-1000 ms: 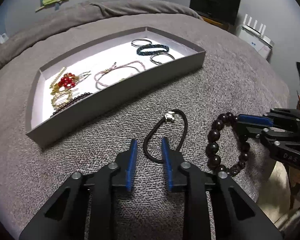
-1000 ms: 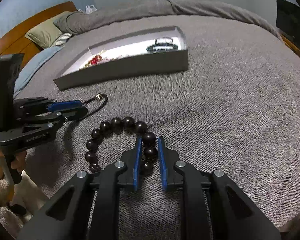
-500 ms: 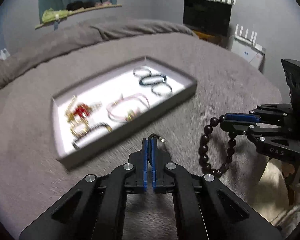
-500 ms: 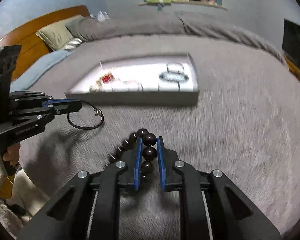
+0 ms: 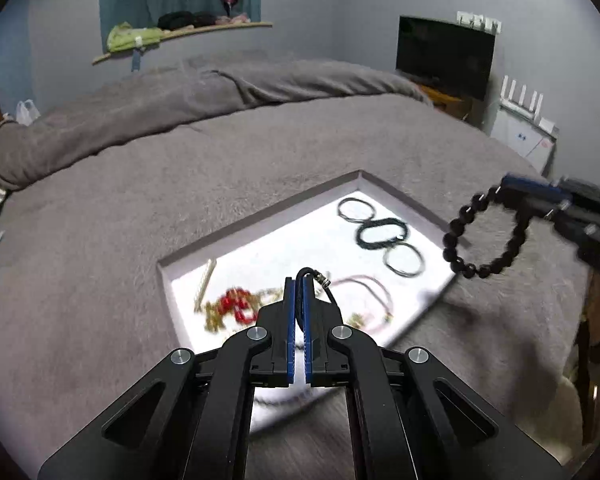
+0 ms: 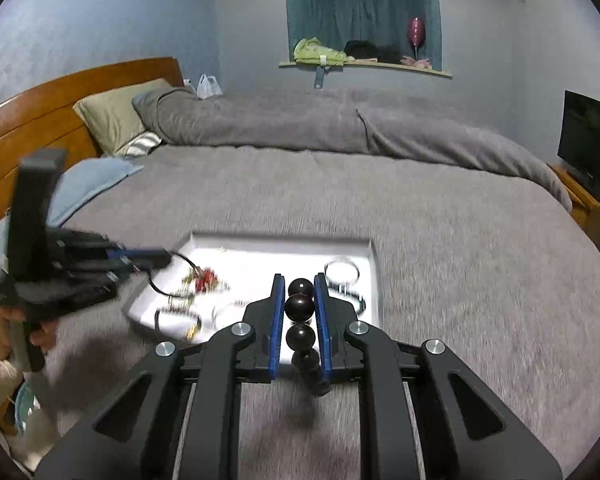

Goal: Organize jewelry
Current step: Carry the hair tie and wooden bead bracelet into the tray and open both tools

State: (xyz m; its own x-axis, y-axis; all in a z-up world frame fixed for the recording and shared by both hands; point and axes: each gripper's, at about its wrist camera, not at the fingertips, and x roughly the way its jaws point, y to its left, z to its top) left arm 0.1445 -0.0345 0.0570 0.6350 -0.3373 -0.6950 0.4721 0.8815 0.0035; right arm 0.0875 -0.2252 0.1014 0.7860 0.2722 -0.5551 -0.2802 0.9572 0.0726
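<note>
We see a bedroom with blue-grey walls, most of it filled by a wide bed under a grey textured blanket, with a rolled grey duvet along its far side. A wooden headboard curves at the left of the right wrist view, with an olive pillow against it. A dark screen stands on a low wooden stand by the far wall, beside a white router with upright antennas. A wall shelf under a teal curtain carries folded green cloth, dark items and a pink wine glass.

On the blanket lies a shallow grey tray with a white floor. Inside it we make out thin bangles and a dark braided bracelet toward one end, a pink cord loop in the middle and a blurred red-and-gold cluster at the other end.

The left hand-held gripper is clamped on a black cord bracelet, held in the air above the tray's near part; the loop hangs below it. The right hand-held gripper pinches a dark beaded bracelet between its blue pads, raised over the tray's near right corner, the loop dangling free.
</note>
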